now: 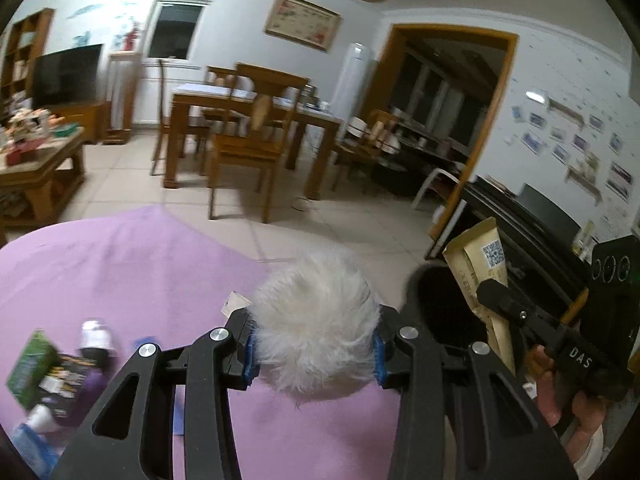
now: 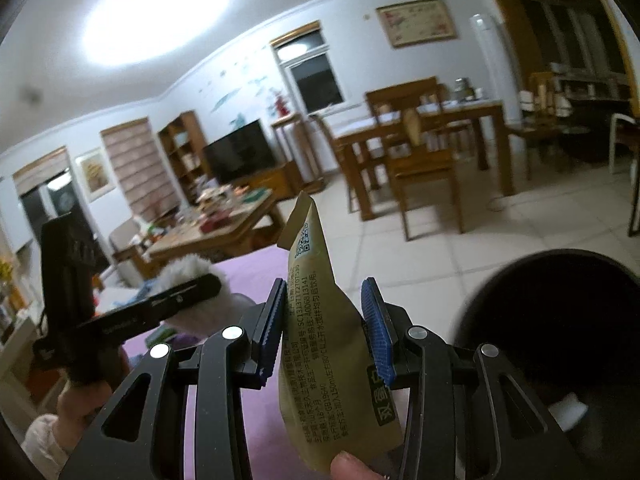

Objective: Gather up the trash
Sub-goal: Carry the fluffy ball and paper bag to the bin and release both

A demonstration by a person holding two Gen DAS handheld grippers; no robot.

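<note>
The left claw [image 1: 314, 350] is clamped on a white fluffy ball [image 1: 316, 320], blue pads pressed into the fur on both sides, held up over the purple-covered surface [image 1: 132, 276]. The right claw [image 2: 326, 330] grips a tan paper packet [image 2: 320, 320] upright between its pads, a fingertip [image 2: 350, 466] touching the packet's bottom edge. A black bin [image 2: 560, 320] sits just right of it, mouth open. Behind the left claw, a green box [image 1: 30, 364] and a small bottle [image 1: 94, 336] lie blurred on the purple cover.
</note>
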